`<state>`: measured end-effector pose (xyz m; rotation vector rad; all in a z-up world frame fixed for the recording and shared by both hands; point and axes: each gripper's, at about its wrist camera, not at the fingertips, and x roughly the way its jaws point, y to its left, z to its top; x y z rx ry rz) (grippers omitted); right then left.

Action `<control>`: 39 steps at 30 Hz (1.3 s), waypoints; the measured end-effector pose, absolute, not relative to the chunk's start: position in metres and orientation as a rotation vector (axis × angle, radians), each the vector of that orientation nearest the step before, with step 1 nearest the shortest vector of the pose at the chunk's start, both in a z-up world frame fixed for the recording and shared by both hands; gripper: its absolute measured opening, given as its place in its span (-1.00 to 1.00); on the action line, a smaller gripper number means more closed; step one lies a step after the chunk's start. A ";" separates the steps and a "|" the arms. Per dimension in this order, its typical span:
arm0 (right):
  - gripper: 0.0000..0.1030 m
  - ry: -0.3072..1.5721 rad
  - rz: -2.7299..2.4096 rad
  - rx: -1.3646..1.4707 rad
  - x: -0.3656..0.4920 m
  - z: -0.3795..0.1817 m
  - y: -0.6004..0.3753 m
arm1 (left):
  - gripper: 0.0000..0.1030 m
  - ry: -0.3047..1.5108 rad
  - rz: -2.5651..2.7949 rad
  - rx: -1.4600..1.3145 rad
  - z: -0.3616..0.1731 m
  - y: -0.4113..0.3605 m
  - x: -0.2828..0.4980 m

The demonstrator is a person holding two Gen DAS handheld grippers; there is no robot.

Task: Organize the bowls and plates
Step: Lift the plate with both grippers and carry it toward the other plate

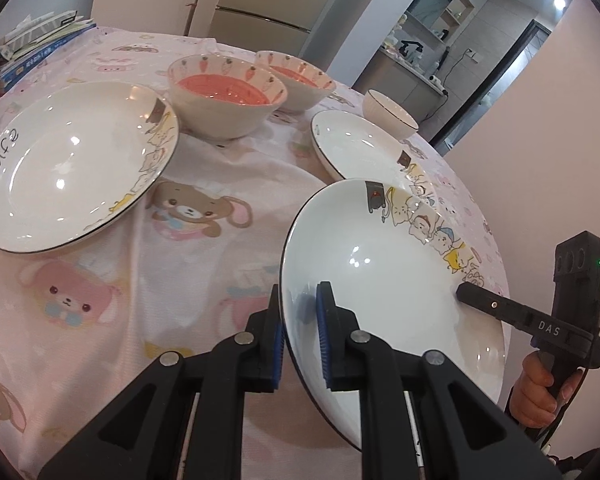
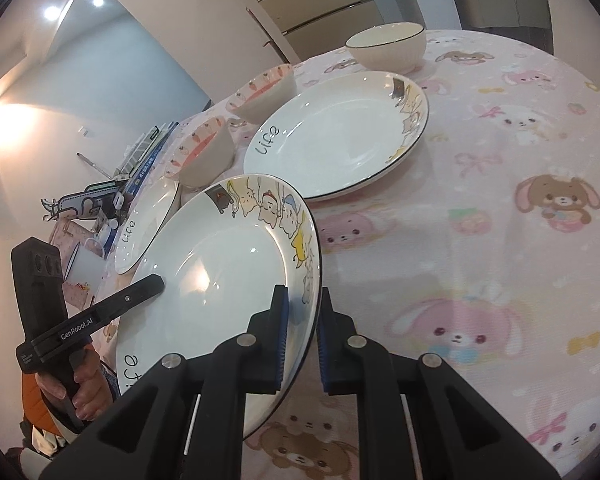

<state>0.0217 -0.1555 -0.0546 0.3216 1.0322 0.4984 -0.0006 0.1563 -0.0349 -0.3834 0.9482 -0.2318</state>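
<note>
Gripping opposite rims of a cartoon-edged plate (image 1: 380, 280), both the left tongs (image 1: 300, 336) and right tongs (image 2: 302, 336) hold it tilted above the bench's (image 1: 204, 272) near edge, where level, matched carrying should prevent slipping.

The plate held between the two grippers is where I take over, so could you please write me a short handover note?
Left gripper: shut on the rim of the lifted plate.
Right gripper: shut on the opposite rim; the plate is tilted, clear of the tablecloth.
On the table: two more cartoon plates, lying apart; two carrot-pattern bowls side by side; one plain white bowl.
Done: nothing stacked yet.
Left: probably set this plate on another, then gather the bowls.
</note>
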 end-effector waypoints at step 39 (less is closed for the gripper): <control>-0.70 1.005 0.456 0.349 0.027 -0.049 -0.204 | -0.70 1.006 -0.335 -0.290 -0.022 0.107 0.018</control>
